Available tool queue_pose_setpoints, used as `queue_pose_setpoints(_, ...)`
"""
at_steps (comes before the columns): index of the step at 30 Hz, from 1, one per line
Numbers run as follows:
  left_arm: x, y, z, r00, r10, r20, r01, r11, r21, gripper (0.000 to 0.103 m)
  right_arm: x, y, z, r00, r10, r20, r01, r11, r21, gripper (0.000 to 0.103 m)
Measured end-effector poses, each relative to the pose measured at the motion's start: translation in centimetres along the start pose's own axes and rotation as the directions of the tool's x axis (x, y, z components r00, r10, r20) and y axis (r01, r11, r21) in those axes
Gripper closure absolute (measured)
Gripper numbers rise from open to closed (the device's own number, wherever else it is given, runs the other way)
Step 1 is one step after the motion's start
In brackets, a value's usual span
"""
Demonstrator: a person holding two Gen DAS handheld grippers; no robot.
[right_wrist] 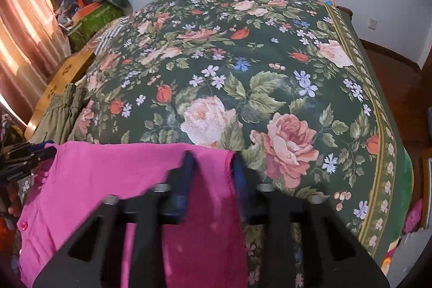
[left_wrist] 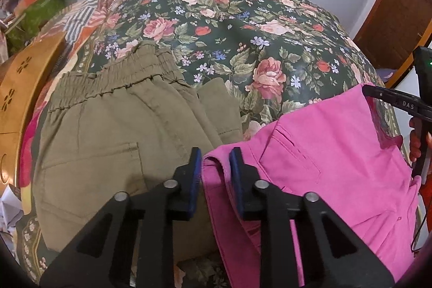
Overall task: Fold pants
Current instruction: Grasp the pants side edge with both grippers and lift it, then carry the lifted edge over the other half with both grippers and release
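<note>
Pink pants (left_wrist: 337, 166) hang spread between my two grippers above the floral bed cover (left_wrist: 229, 26). My left gripper (left_wrist: 215, 161) pinches the waistband's left corner between its blue pads. My right gripper (right_wrist: 213, 166) pinches the other top corner of the pink pants (right_wrist: 121, 174); its black finger also shows at the right edge of the left wrist view (left_wrist: 388, 99). The left gripper shows at the left edge of the right wrist view (right_wrist: 29, 153).
Olive green pants (left_wrist: 113, 131) lie flat on the bed to the left of the pink pair. A wooden headboard (left_wrist: 19, 88) stands at the left. A pile of bags and clothes (right_wrist: 94, 7) sits in the far left corner. Wooden floor (right_wrist: 399, 88) lies beyond the bed's right edge.
</note>
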State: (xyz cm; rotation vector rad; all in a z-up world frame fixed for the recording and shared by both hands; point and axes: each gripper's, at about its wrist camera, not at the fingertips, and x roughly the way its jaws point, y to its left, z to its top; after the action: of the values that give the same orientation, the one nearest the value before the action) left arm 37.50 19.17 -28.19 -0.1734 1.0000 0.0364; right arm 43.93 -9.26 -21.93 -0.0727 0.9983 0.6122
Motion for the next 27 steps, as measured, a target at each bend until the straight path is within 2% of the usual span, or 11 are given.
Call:
queue_pose_setpoints(2, -0.6, 0.0, 0.1, 1.000, 0.000, 0.011, 0.000, 1.000, -0.002, 0.091, -0.1, 0.1, 0.1, 1.000, 0.010, 0.010, -0.010, 1.000, 0.007, 0.095)
queue_pose_setpoints(9, -4.5, -1.2, 1.3, 0.995, 0.010, 0.095, -0.012, 1.000, 0.025, 0.094, -2.9, 1.1, 1.2, 0.995, 0.000, 0.100, 0.000, 1.000, -0.005, 0.096)
queue_pose_setpoints(17, -10.8, -3.0, 4.2, 0.970, 0.008, 0.244, -0.028, 0.997, 0.078, 0.094, -8.8, 2.9, 3.8, 0.971, -0.011, 0.239, 0.014, 1.000, -0.010, 0.096)
queue_pose_setpoints(23, -13.8, -3.5, 4.4, 0.960, -0.012, 0.281, -0.017, 0.995, 0.101, 0.094, -13.2, 3.9, 4.6, 0.949, 0.006, 0.315, -0.002, 1.000, -0.015, 0.096)
queue_pose_setpoints(27, -15.4, -4.1, 3.0, 0.960, -0.016, 0.278, -0.020, 0.992, 0.124, 0.094, -15.5, 4.9, 3.5, 0.945, 0.021, 0.326, -0.014, 1.000, -0.025, 0.096)
